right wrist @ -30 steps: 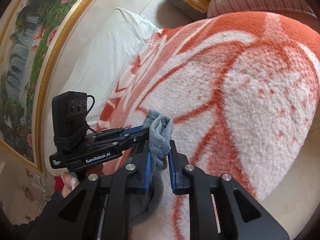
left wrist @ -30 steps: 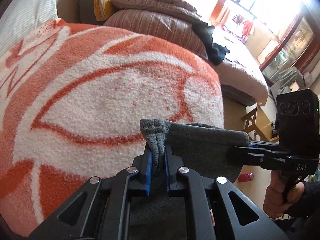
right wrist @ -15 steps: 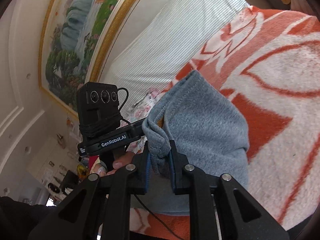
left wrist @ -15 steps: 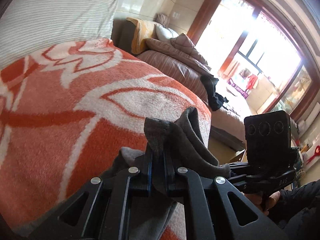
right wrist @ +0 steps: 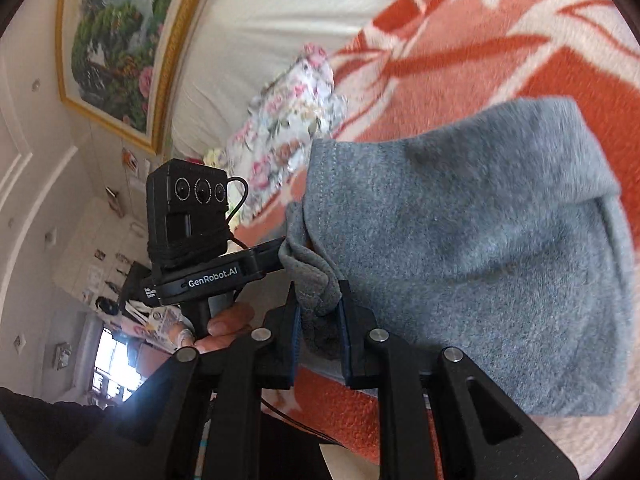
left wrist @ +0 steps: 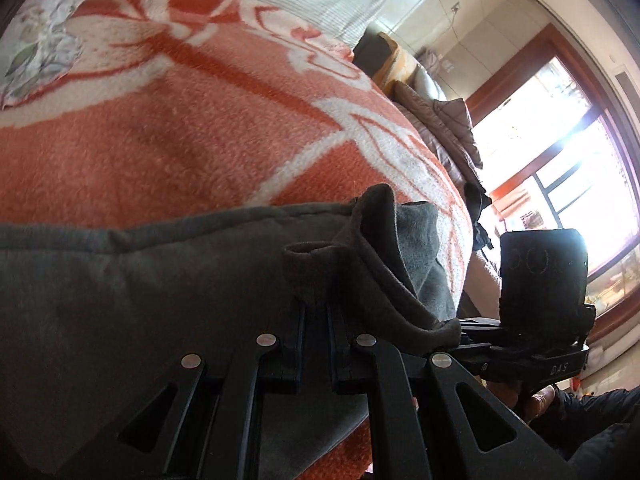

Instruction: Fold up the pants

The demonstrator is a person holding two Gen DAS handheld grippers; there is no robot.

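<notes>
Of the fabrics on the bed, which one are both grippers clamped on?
The grey pants. The left gripper and right gripper each pinch a bunched edge of them. The orange-and-white blanket lies underneath, and the floral cloth sits untouched beyond.

- The grey pants (left wrist: 120,300) run out of the left wrist view at the left and bottom edges.
- The blanket (right wrist: 460,52) looks blurred in the right wrist view.
- Bunched cloth hides the fingertips (right wrist: 294,300) of the right hand-held gripper (right wrist: 319,312).
</notes>
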